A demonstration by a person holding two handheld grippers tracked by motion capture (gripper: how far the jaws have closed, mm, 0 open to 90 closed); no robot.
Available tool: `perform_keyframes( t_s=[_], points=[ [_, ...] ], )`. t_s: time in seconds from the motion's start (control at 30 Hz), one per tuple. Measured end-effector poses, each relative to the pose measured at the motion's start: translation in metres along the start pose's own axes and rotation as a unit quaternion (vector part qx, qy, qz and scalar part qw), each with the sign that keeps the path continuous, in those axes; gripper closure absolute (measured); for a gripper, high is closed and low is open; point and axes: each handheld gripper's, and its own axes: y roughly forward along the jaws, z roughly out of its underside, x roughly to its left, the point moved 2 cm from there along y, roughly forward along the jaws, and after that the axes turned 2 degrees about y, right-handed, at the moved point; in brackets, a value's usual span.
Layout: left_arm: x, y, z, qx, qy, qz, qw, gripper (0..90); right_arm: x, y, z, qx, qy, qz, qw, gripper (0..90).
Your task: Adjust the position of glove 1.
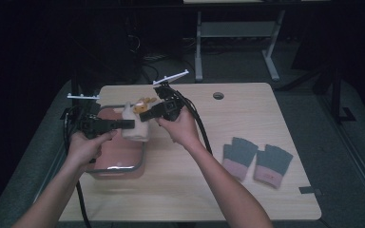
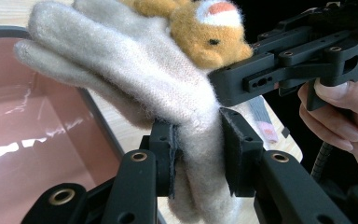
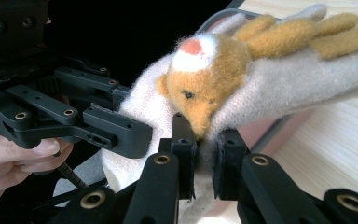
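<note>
Both tongs clamp one cream glove (image 1: 135, 124) above the pink tray (image 1: 123, 164) at nine o'clock on the desk (image 1: 180, 190) — left tongs (image 2: 198, 154) pinch the cuff, right tongs (image 3: 205, 149) only fabric beside the fox patch (image 3: 205, 93). Pulling apart could slip that thin bite — glove swings, drops.

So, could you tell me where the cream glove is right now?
In the high view the cream glove hangs left of centre, gripped by the left gripper and right gripper, above the pink tray.
</note>
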Motion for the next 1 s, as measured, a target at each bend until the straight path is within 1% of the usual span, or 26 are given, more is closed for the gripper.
perform_keyframes(
  t_s=[0.07,0.1,0.17,0.2,0.27,0.3,0.37,0.4,0.53,0.57,0.7,0.9,0.93,0.97,1.0],
  points=[
    [0.003,-0.005,0.0,0.0,0.002,-0.001,1.0,68.0,0.003,0.003,-0.002,0.002,0.003,-0.002,1.0,81.3],
    [0.003,-0.007,0.0,0.0,0.0,-0.001,1.0,68.0,0.005,0.007,-0.004,0.001,0.003,-0.007,1.0,81.2],
    [0.006,-0.011,-0.001,0.0,-0.002,-0.002,1.0,68.0,0.006,0.008,-0.005,0.002,-0.001,-0.008,1.0,81.2],
    [0.007,-0.013,0.0,-0.001,-0.001,0.0,1.0,68.0,0.007,0.01,-0.006,0.003,0.001,-0.012,0.9999,81.2],
    [0.009,-0.016,0.0,-0.002,-0.005,-0.003,1.0,68.0,0.009,0.013,-0.008,0.004,-0.001,-0.014,0.9999,81.2],
    [0.01,-0.018,0.001,-0.002,-0.003,-0.004,1.0,68.0,0.01,0.015,-0.009,0.005,-0.002,-0.014,0.9999,81.2],
    [0.013,-0.021,0.002,-0.005,-0.008,-0.005,0.9999,68.0,0.012,0.019,-0.011,0.008,0.0,-0.017,0.9998,81.2],
    [0.014,-0.022,0.002,-0.005,-0.01,-0.007,0.9999,68.0,0.012,0.02,-0.011,0.006,-0.003,-0.018,0.9998,81.2],
    [0.02,-0.027,0.005,-0.006,-0.015,-0.011,0.9998,68.0,0.014,0.029,-0.014,0.01,-0.001,-0.022,0.9997,81.2],
    [0.021,-0.027,0.005,-0.009,-0.018,-0.012,0.9997,68.0,0.014,0.031,-0.015,0.012,0.0,-0.022,0.9997,81.2],
    [0.026,-0.029,0.008,-0.01,-0.021,-0.016,0.9996,68.1,0.015,0.037,-0.017,0.019,-0.003,-0.023,0.9996,81.2],
    [0.034,-0.031,0.012,-0.009,-0.027,-0.027,0.9992,68.1,0.012,0.05,-0.017,0.025,0.005,-0.03,0.9992,81.2],
    [0.035,-0.032,0.013,-0.009,-0.031,-0.028,0.9991,68.1,0.011,0.052,-0.017,0.023,0.005,-0.031,0.9992,81.2],
    [0.036,-0.032,0.014,-0.009,-0.032,-0.029,0.999,68.1,0.011,0.054,-0.017,0.025,0.01,-0.033,0.9991,81.2],
    [0.037,-0.033,0.015,-0.009,-0.033,-0.03,0.999,68.1,0.01,0.055,-0.017,0.03,0.009,-0.032,0.999,81.2]
  ],
)
